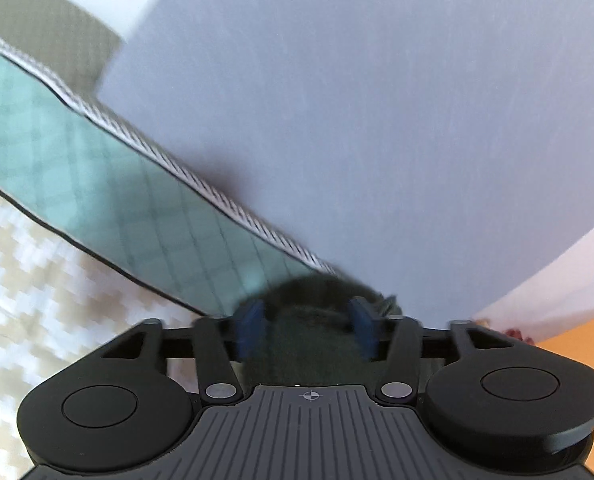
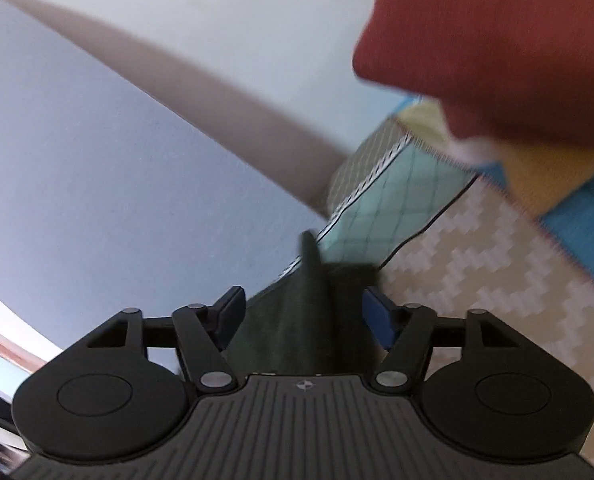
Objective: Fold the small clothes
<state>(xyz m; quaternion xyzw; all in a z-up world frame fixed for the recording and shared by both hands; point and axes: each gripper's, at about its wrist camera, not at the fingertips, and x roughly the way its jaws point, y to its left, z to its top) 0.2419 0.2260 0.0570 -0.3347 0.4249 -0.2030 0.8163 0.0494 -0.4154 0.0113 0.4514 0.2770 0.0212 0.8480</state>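
Note:
A dark green garment [image 1: 309, 332] is bunched between the blue pads of my left gripper [image 1: 307, 326], which is shut on it. The same dark green garment [image 2: 305, 320] shows in the right wrist view, standing up in a peak between the pads of my right gripper [image 2: 303, 320], which is shut on it. Both grippers are lifted off the surface and both views are blurred. How the rest of the garment hangs is hidden below the gripper bodies.
A teal quilted mattress [image 1: 97, 184] with a black-and-white trimmed edge lies on a beige zigzag rug [image 1: 25, 280]. A grey-blue wall [image 1: 357, 120] fills the background. A red sleeve [image 2: 497, 40] of the person is at the upper right, above yellow and blue fabric [image 2: 557, 192].

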